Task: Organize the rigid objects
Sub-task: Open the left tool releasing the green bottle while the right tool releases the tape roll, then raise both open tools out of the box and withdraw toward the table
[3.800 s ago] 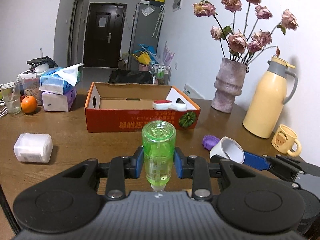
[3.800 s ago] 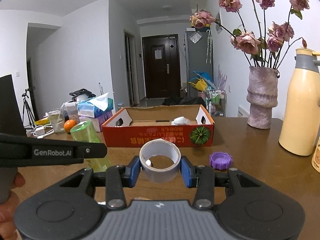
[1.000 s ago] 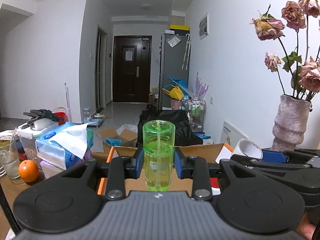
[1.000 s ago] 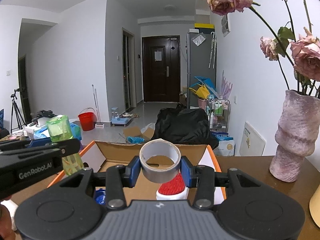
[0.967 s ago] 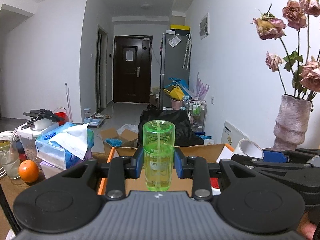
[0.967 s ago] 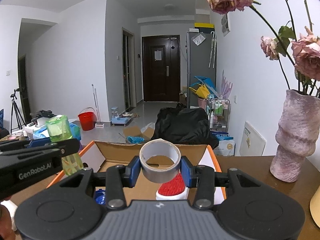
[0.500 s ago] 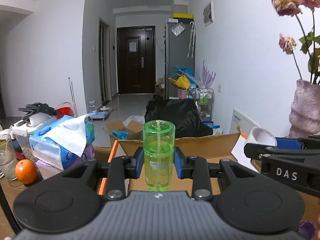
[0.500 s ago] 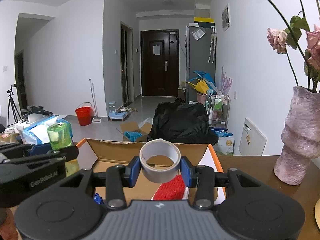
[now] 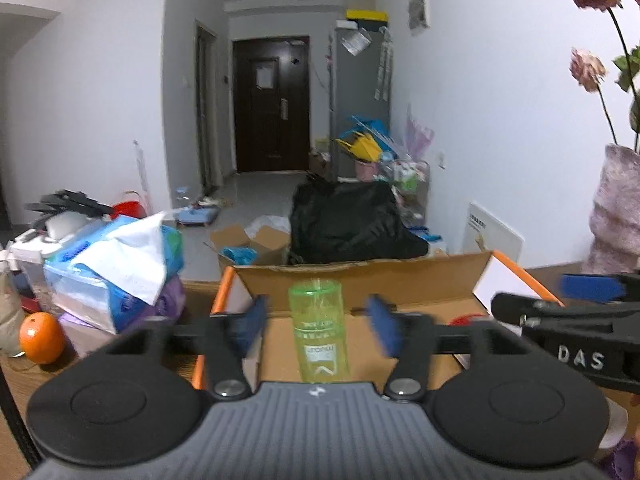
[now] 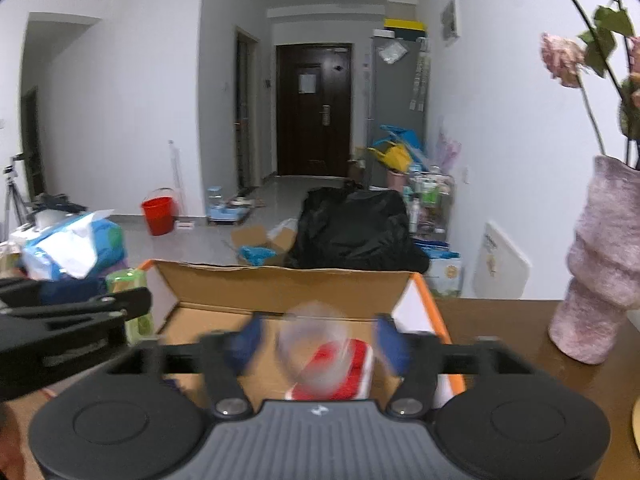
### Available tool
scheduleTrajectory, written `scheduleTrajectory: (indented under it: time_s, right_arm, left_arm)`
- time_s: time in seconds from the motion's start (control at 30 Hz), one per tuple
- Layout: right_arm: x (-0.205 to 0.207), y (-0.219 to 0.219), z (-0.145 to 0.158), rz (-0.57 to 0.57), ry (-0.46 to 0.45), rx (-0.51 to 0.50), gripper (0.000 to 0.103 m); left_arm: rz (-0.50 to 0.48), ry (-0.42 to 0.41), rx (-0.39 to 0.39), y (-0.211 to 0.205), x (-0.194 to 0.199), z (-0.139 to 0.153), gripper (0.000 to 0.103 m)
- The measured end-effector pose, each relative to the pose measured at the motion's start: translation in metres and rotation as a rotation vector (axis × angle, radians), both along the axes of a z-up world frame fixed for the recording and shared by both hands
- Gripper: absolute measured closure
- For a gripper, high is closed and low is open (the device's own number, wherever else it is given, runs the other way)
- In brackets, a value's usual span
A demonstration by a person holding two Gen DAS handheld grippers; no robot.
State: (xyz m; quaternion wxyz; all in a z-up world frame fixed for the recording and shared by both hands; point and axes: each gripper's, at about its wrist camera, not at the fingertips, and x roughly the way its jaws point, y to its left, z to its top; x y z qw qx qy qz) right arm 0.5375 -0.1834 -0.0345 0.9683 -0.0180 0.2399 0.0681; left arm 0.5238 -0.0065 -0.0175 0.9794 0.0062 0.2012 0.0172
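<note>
- The wooden table (image 10: 520, 320) carries an open cardboard box (image 9: 360, 276) with orange outer walls; both my grippers hover over its near edge.
- My left gripper (image 9: 318, 322) has just been opening: its blue pads stand clear on either side of the green bottle (image 9: 318, 332), with gaps showing, so nothing presses on it.
- That bottle is translucent lime-green plastic, upright, cylindrical, with a pale printed label low on its body; it sits over the box's brown floor.
- My right gripper (image 10: 316, 340) has likewise just been opening; its pads are apart from the tape roll (image 10: 314, 348).
- The roll is a pale grey ring, heavily blurred, over the box interior in front of a red and white object (image 10: 356, 364) lying inside.
</note>
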Motion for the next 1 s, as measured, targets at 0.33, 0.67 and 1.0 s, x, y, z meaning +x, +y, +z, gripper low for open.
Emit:
scheduleTrajectory:
  time_s: [0.33, 0.67, 1.0]
  right_arm:
    - [0.004, -0.012, -0.002, -0.063, 0.006, 0.002, 0.001]
    - [-0.004, -0.009, 0.0, -0.046, -0.007, -0.013, 0.0]
    - [-0.023, -0.014, 0.008, -0.052, -0.038, 0.003, 0.0]
  left_arm:
    - [0.068, -0.007, 0.004, 0.008, -0.001, 0.003, 0.0]
    - [0.064, -0.011, -0.002, 0.008, -0.003, 0.005, 0.0]
    - [0.056, -0.004, -0.019, 0.014, -0.016, 0.011, 0.0]
